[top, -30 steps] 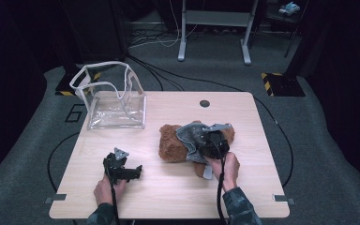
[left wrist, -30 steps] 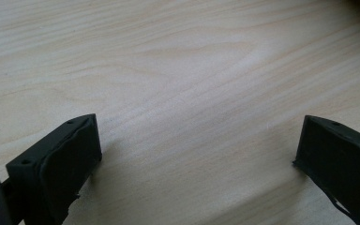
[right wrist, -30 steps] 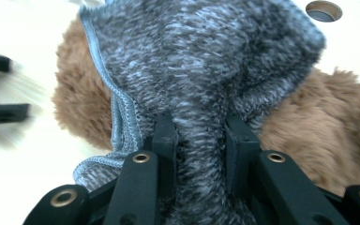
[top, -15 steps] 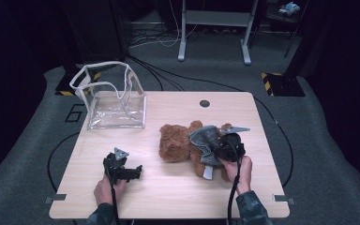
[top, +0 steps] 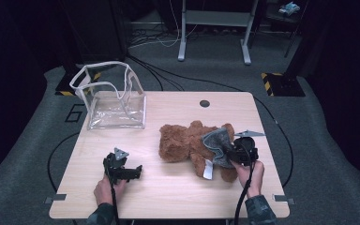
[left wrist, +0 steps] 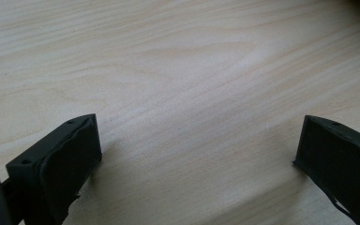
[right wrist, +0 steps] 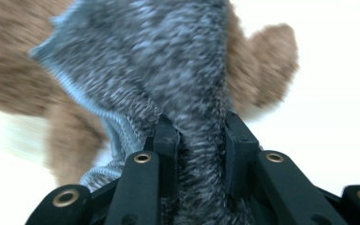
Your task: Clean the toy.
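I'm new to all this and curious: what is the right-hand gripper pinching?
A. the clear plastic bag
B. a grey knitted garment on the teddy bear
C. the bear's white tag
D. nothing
B: in the right gripper view, the right gripper has its jaws closed on the grey knitted garment, with the brown teddy bear behind.

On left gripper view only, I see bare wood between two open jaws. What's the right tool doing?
Observer: The right tool is shut on a grey knit garment.
Operator: Attached to anything?
Observer: It sits on a brown teddy bear lying on the table.
Operator: Anything else on the table?
Observer: A clear plastic bag stands open at the far left corner, apart from the bear.
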Demonstrator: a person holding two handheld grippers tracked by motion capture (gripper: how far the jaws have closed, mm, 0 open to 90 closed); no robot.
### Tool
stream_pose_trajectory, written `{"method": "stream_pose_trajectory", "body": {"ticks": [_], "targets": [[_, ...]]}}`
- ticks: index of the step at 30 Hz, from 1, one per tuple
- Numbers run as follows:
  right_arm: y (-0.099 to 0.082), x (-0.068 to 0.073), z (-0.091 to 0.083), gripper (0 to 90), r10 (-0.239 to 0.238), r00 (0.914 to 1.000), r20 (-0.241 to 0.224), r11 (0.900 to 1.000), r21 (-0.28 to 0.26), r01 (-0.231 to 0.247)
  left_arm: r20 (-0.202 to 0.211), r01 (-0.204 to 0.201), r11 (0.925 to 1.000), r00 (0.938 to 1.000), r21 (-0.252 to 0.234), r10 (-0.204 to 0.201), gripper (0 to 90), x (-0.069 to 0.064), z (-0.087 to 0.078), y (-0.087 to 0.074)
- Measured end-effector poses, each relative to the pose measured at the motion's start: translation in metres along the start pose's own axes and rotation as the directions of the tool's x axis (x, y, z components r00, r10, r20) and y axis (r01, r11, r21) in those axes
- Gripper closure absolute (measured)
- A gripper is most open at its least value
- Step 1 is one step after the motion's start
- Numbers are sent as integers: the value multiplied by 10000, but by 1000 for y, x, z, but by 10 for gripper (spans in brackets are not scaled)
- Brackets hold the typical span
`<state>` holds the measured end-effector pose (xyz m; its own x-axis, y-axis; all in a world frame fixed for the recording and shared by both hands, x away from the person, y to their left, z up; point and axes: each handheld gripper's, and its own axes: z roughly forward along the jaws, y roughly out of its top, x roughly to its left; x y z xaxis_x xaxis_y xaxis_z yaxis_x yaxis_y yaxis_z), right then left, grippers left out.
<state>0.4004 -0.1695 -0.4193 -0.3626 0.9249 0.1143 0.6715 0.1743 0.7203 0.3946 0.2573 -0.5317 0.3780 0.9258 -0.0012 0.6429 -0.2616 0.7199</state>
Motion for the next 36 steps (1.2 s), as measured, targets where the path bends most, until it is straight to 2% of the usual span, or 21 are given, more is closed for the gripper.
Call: {"method": "stream_pose_trajectory", "body": {"ticks": [3,4,7,9,10,13,17,23,29,32,36], "targets": [[9,15,-5,711,-340,9984,-443,9989,-343,325,1,1,10000,10000,-3,-1,0,0,0,0],[13,23,-5,712,-602,9969,-505,9973,-449,579,9,-9,10000,10000,-2,9,0,0,0,0],[20,39,3,710,-1035,9921,-714,9941,-408,1007,0,2,10000,10000,-4,-2,0,0,0,0],[22,50,16,710,-1345,9880,-756,9909,-199,1333,1,-1,10000,10000,2,1,0,0,0,0],[22,56,22,709,-1168,9898,-815,9931,-45,1168,0,1,10000,10000,-1,-1,0,0,0,0],[18,62,38,711,-1395,9874,-746,9894,291,1420,2,-2,10000,10000,0,2,0,0,0,0],[15,57,37,713,-1222,9890,-833,9918,271,1249,11,-18,10000,10000,6,18,0,0,0,0],[9,39,26,713,-1164,9912,-635,9921,393,1191,0,-3,10000,10000,1,3,0,0,0,0],[-6,15,15,714,-729,9965,-404,9950,655,754,-2,-3,10000,10000,0,3,0,0,0,0],[-11,4,12,714,-353,9989,-301,9967,725,374,8,-18,10000,10000,5,18,0,0,0,0],[-12,-5,6,715,-241,9997,-7,9972,709,241,10,-17,10000,10000,2,17,0,0,0,0]]}}
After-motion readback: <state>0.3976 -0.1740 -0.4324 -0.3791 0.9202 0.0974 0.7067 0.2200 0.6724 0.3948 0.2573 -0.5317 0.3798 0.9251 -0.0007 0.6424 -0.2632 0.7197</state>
